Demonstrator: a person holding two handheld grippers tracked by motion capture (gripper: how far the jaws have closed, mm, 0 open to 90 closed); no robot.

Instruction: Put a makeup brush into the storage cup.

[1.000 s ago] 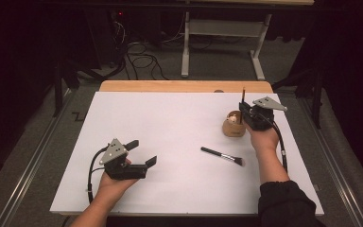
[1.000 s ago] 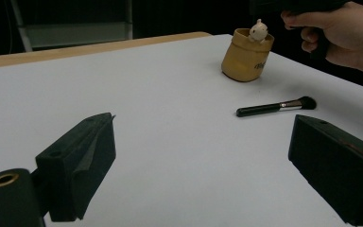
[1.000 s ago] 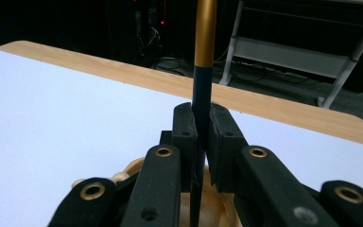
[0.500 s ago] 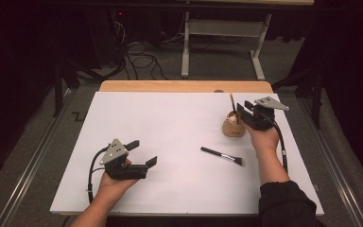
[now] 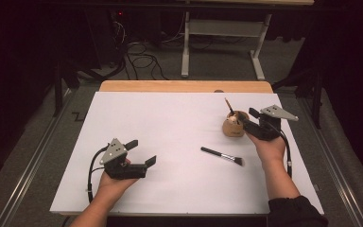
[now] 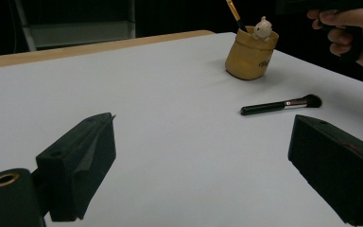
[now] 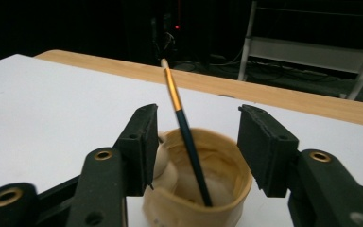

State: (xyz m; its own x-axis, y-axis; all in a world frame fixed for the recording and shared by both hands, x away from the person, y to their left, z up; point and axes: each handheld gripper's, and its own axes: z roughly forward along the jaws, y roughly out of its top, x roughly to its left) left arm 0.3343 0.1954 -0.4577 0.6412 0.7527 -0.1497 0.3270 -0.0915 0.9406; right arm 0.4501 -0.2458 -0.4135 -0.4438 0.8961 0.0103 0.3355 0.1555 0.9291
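A tan cup (image 5: 235, 127) with a small pale figure on its rim stands at the right of the white table top (image 5: 170, 123). A thin gold-and-dark brush (image 5: 229, 107) leans inside it. My right gripper (image 5: 248, 120) sits just right of the cup. In the right gripper view its jaws have just been opening and stand apart either side of the thin brush (image 7: 178, 109) and cup (image 7: 217, 189), pads clear of both. A black makeup brush (image 5: 222, 156) lies flat nearer me. My left gripper (image 5: 142, 152) rests open and empty at the front left.
A wooden strip (image 5: 184, 86) edges the table's far side. Beyond it are white desk legs (image 5: 185, 52) and cables on the floor. In the left gripper view, the person's other hand (image 6: 354, 28) is at the top right, past the cup (image 6: 250, 59) and makeup brush (image 6: 279, 105).
The right gripper let go of the thin brush, which now leans in the cup. Its jaws opened and the hand drew back a little to the right. The left hand stayed still.
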